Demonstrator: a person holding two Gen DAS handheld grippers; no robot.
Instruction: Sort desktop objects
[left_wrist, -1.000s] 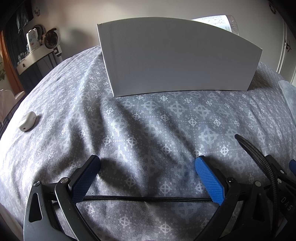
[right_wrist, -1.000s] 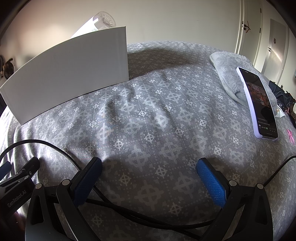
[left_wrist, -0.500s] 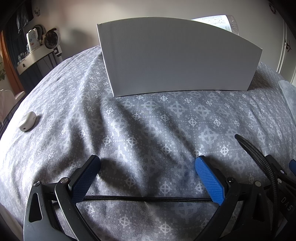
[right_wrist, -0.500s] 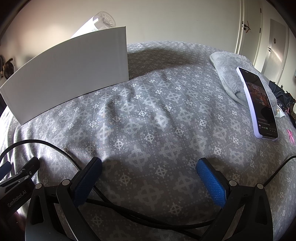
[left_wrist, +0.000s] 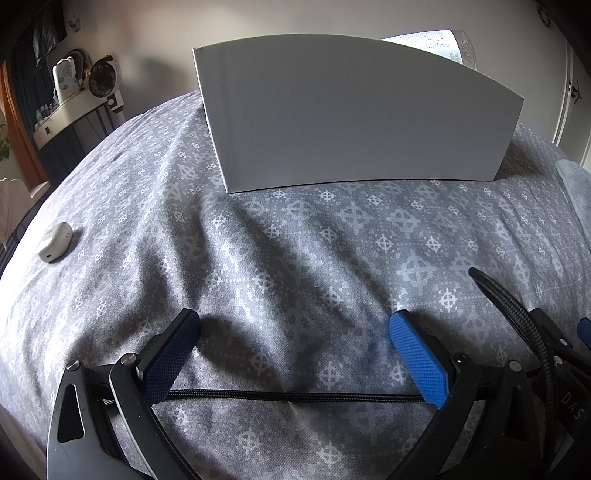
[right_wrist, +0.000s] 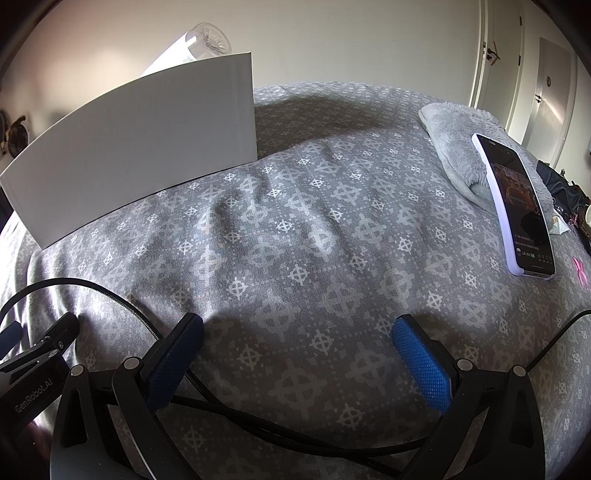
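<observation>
A white box (left_wrist: 354, 110) stands on the grey patterned bedspread (left_wrist: 295, 251), straight ahead in the left wrist view and at the left in the right wrist view (right_wrist: 136, 144). A clear tube (right_wrist: 195, 44) sticks up from behind it. A small white earbud case (left_wrist: 55, 242) lies at the far left. A phone in a white case (right_wrist: 517, 203) leans on a grey fluffy cloth (right_wrist: 461, 147) at the right. My left gripper (left_wrist: 293, 325) is open and empty, low over the bedspread. My right gripper (right_wrist: 297, 328) is open and empty too.
Black cables (left_wrist: 295, 397) run across the bedspread under both grippers. A shelf with a fan and small items (left_wrist: 74, 99) stands beyond the bed at the left. White doors (right_wrist: 517, 74) are at the back right. Dark clutter (right_wrist: 565, 192) lies past the phone.
</observation>
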